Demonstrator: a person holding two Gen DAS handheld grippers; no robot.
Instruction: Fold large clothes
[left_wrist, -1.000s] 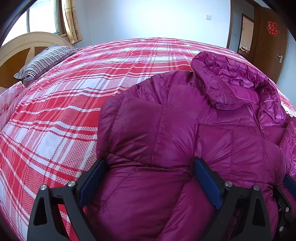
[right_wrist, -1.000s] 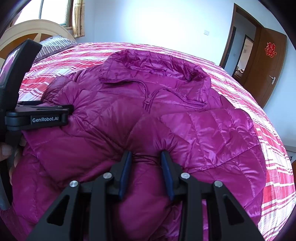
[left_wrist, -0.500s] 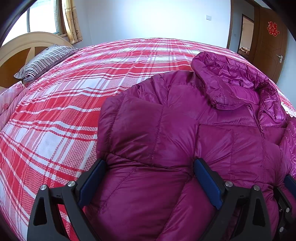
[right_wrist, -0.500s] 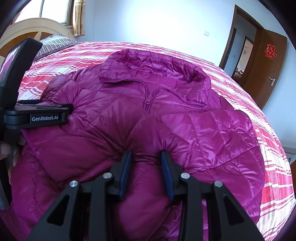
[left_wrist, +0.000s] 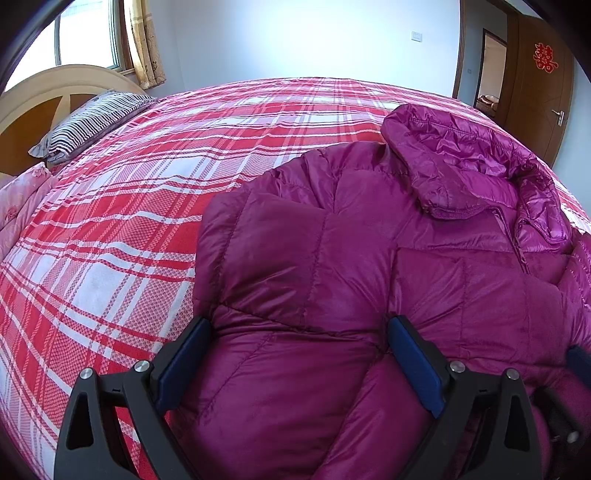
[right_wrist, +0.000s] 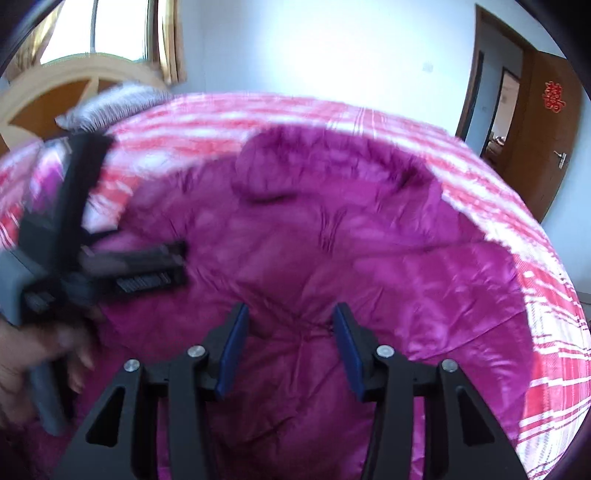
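Observation:
A magenta quilted down jacket (left_wrist: 332, 258) lies front up on the bed, hood (left_wrist: 461, 155) toward the far side, sleeves folded in across the body. My left gripper (left_wrist: 298, 326) stands wide open, its blue pads straddling the folded left sleeve. In the blurred right wrist view, the jaws of my right gripper (right_wrist: 291, 310) are opening over the jacket (right_wrist: 351, 240). A puckered fold of fabric still sits between its pads. A hand (right_wrist: 40, 362) at the left edge of that view holds the left gripper's body.
The bed has a red and white plaid cover (left_wrist: 110, 240). A striped pillow (left_wrist: 92, 118) and a curved wooden headboard (left_wrist: 44, 96) are at the far left. A brown door (left_wrist: 539, 92) stands open at the far right. Bare cover lies left of the jacket.
The right gripper's jaws have spread apart from the pinched fold, and its view has tipped and blurred. The left gripper and the jacket under it have not moved.

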